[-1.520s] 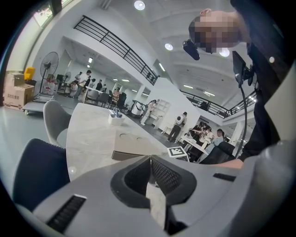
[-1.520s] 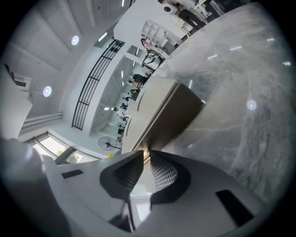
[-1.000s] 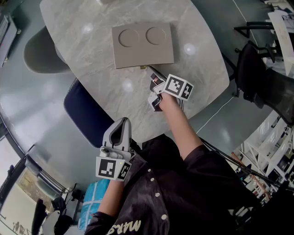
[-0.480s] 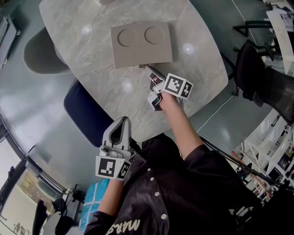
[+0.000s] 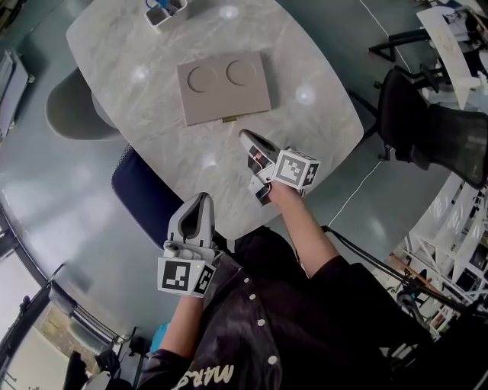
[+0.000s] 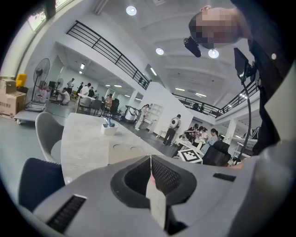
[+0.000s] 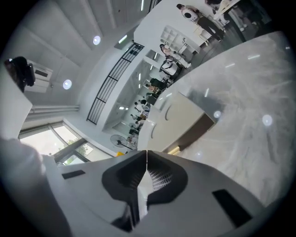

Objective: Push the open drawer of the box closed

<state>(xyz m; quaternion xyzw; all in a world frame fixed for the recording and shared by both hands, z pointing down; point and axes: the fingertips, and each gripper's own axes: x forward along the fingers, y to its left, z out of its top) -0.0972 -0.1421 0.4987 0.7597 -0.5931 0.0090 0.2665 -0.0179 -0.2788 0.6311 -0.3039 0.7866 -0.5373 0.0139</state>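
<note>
A pale marble table (image 5: pixel 320 129) with rounded corners fills most of the head view, and the box (image 5: pixel 223 87) lies flat near its middle. The box is a low beige slab with two round recesses side by side in its top. A grey chair (image 5: pixel 72 103) stands off the table to the box's left. A dark blue chair (image 5: pixel 145 190) is tucked under the table edge on the box's near-left side, and a black chair (image 5: pixel 415 122) stands well off to the box's right.

The person's dark buttoned shirt (image 5: pixel 305 327) fills the lower part of the view, on the box's near side.

The right gripper (image 5: pixel 245 136) is held over the table just short of the box's near edge, close to it but apart, and points towards it. Its jaws have just been closing and now sit pressed together with nothing between them. In the right gripper view the box's dark front face lies straight ahead of the closed tips.

The left gripper (image 5: pixel 201 196) hangs well back from the box, off the table's near edge and above the blue chair. Its jaws are also pressed together and empty.

A small white container (image 5: pixel 164 9) holding something blue sits beyond the box's far-left corner, by the table's far edge.

The drawer front looks flush with the box's near side. Its small gold handle (image 5: pixel 229 119) sticks out at the middle of that edge, between the box and the right gripper's tips.
</note>
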